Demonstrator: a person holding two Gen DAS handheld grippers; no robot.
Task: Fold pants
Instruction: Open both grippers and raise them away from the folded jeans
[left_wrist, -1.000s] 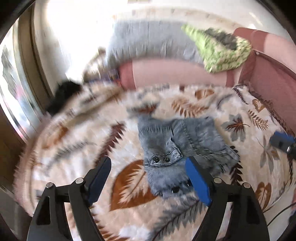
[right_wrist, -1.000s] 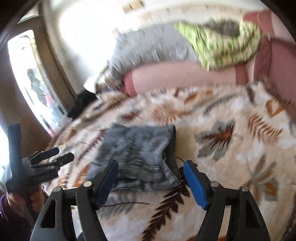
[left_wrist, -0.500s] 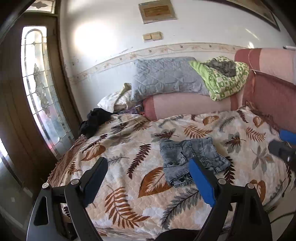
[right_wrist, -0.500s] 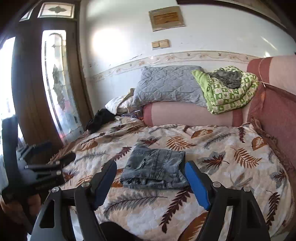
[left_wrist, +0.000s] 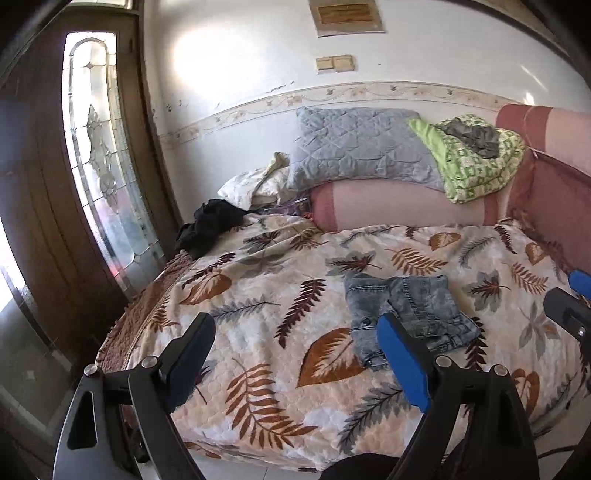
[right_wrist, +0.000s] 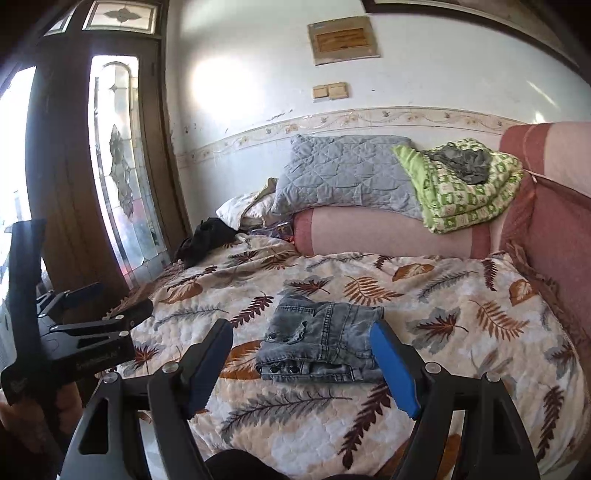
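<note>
Now the pants (right_wrist: 322, 341) lie as a compact folded bundle near the middle of the bed (right_wrist: 461, 350), on the leaf-print quilt, well apart from both my tools. My left tool (left_wrist: 295, 354) and right tool (right_wrist: 301, 363) are both wide open, gripping nothing, held back off the bed's near edge. I judge the folding done; nothing more seems called for. No containers show.

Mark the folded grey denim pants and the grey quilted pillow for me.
Folded grey denim pants (right_wrist: 325, 339): right wrist view, centre of top layer.
Grey quilted pillow (left_wrist: 358, 147): left wrist view, middle of its face.
</note>
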